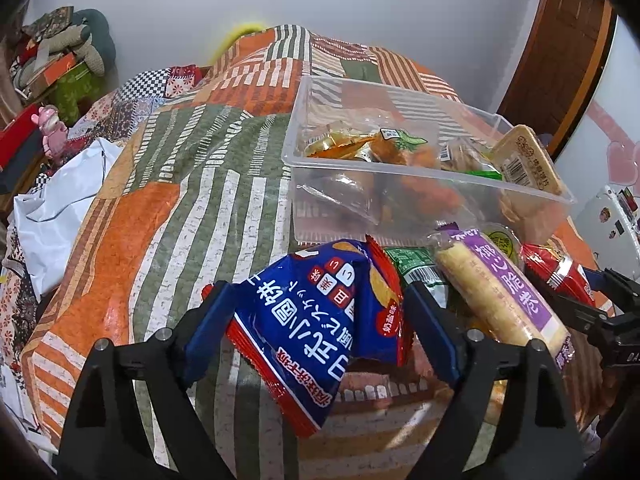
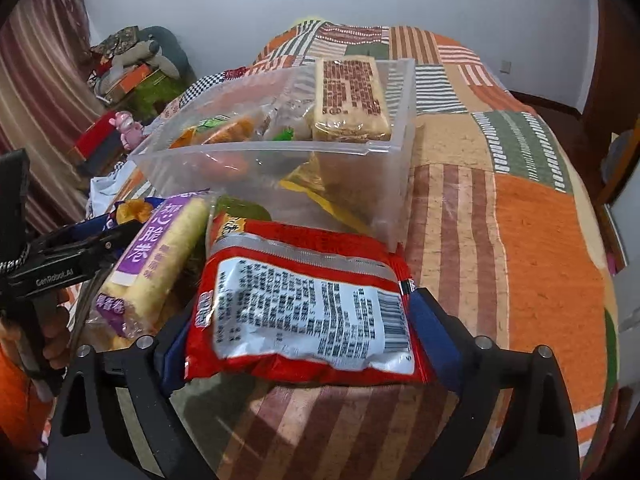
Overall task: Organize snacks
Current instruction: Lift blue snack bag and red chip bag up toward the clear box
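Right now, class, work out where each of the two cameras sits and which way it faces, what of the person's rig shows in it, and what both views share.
Left wrist: sits on the left gripper, facing across the quilt; its fingers flank a blue snack packet; the right gripper shows at the right edge.
Right wrist: sits on the right gripper, whose fingers flank a red snack packet; the left gripper shows at left.
Shared: the clear bin and purple-labelled roll.

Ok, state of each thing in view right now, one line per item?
left gripper: shut on the blue snack bag.
blue snack bag: crumpled, lifted off the quilt.
right gripper: shut on the red snack packet.
red snack packet: held flat, label side up.
clear plastic bin: open-topped, partly filled with snacks.
purple-labelled roll pack: lying outside the bin.
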Demonstrator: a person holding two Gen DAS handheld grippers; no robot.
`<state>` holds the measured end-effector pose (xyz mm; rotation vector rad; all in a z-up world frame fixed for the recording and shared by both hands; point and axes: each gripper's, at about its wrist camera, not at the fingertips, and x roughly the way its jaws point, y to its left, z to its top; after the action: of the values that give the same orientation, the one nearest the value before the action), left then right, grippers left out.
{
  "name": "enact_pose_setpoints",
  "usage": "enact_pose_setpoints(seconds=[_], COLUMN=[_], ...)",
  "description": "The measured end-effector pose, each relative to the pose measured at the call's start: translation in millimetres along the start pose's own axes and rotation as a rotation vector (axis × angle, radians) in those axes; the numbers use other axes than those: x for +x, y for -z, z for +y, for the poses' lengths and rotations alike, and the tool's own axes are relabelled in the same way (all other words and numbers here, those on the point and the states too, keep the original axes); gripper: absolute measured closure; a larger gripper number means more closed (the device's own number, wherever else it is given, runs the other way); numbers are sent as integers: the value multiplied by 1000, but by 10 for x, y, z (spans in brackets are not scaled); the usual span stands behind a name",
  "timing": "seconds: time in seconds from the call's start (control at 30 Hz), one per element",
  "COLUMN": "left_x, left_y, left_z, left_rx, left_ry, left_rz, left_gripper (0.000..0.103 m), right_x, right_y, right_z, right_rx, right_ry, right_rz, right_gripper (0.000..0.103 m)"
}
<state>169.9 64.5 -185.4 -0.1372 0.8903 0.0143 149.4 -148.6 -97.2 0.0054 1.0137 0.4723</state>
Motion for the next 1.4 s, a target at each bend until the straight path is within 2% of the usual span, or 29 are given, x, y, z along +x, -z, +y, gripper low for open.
enact_pose_setpoints(seconds=[0.13,0.23,0.3,0.37,0.53,0.67,0.9,1.07,1.2,1.23,1.27,1.33,1.4], left_x=[5,-38,-56,-68,-113,-184,-326,-442,-480,-482,-470,-467,-451], left_y=[12,37,49,56,82,95,123,134,130,126,120,117,107], left_z=[-26,-17,-25,-47,-84,-80,-85,-74,-76,-65,-58,-41,-24], left_rx=[11,-3,-3,10,35,48,53,46,45,37,34,26,21], left_ry=[-4,2,3,-4,-17,11,41,52,49,46,33,-8,-33], left_rz=[-10,-28,-35,-42,-51,-52,-62,-73,-52,-50,-42,-65,-79], left_gripper=[17,29,32,34,43,57,67,79,76,66,44,24,20], right_x=[68,78,49,18,-76,-167,-415,-594,-652,-656,-659,-650,-647], right_y=[-20,-26,-24,-19,26,77,69,17,-40,-41,-45,-44,-34], right_z=[45,72,55,31,-28,-54,-77,-72,-22,-8,2,11,26], right_rx=[-19,-29,-19,-11,10,6,4,-2,-11,-12,-11,-11,-10], right_ry=[16,30,20,19,-2,2,-5,-17,-32,-36,-40,-44,-44], right_rz=[2,-3,-11,-13,-28,-42,-98,-147,-171,-175,-178,-180,-178], right_gripper=[10,14,24,29,30,30,31,30,30,30,30,30,30])
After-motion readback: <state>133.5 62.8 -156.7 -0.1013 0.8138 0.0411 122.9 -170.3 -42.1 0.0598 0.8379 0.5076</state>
